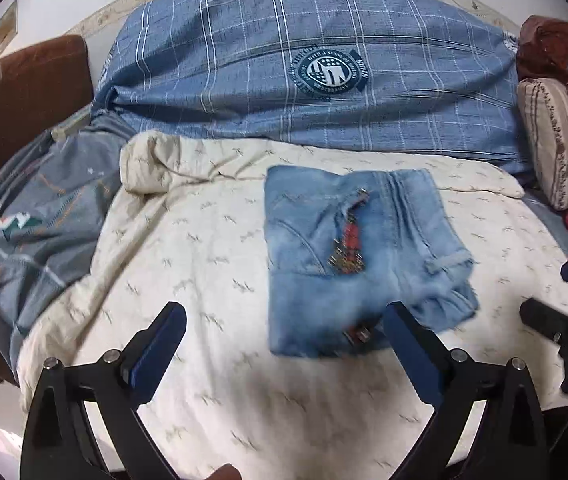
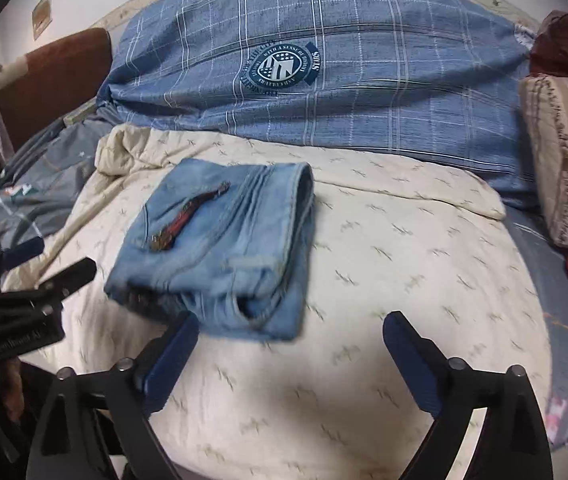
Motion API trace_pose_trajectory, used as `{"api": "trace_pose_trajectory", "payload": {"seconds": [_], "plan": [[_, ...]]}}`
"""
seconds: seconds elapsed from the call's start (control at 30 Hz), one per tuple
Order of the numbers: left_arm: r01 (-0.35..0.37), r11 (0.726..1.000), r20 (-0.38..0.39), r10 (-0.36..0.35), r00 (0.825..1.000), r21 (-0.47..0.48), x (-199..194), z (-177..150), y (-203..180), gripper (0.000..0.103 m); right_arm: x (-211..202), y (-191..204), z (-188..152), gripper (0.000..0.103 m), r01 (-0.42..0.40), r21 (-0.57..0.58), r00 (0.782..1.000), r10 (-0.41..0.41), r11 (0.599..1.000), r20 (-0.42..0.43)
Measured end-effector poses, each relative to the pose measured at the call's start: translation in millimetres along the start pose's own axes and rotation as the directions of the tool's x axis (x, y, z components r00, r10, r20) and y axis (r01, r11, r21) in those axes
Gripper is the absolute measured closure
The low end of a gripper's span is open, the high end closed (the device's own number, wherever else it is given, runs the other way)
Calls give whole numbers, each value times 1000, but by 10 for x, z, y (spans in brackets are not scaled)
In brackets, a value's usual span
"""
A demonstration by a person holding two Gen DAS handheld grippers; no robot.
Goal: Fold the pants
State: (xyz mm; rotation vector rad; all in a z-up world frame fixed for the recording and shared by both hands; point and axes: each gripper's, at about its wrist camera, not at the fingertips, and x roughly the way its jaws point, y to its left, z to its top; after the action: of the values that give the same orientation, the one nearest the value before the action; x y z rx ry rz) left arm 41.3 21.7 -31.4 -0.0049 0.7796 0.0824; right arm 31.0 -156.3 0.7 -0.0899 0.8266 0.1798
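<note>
A: The bed (image 1: 324, 400) under its cream quilt (image 2: 404, 240) gave the broad, flat surface a fold needs, with the blue checked duvet (image 1: 324, 60) heaped well back against the wall, out of the way.

B: And the pants (image 1: 348, 256), pale denim, lay mid-quilt as a compact stacked square. Folding looked finished to me.

A: Agreed. The left gripper (image 1: 284, 320) hung above the near edge, jaws spread wide, nothing in them.

B: Same for the right gripper (image 2: 290, 330): wide apart, empty, just off the bundle's near corner. That red trim (image 2: 188, 220) lay on top.
</note>
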Motion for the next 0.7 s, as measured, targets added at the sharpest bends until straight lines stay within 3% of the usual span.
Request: {"api": "trace_pose_trajectory", "payload": {"seconds": [0.27, 0.7], "plan": [[17, 1000, 11, -17, 1000, -12, -182, -77, -40, 4, -150, 159, -256, 3, 1, -39, 1000, -1, 999, -7], [73, 997, 11, -73, 997, 11, -183, -11, -87, 0, -143, 221, -190, 3, -20, -53, 1000, 20, 998, -8]]}}
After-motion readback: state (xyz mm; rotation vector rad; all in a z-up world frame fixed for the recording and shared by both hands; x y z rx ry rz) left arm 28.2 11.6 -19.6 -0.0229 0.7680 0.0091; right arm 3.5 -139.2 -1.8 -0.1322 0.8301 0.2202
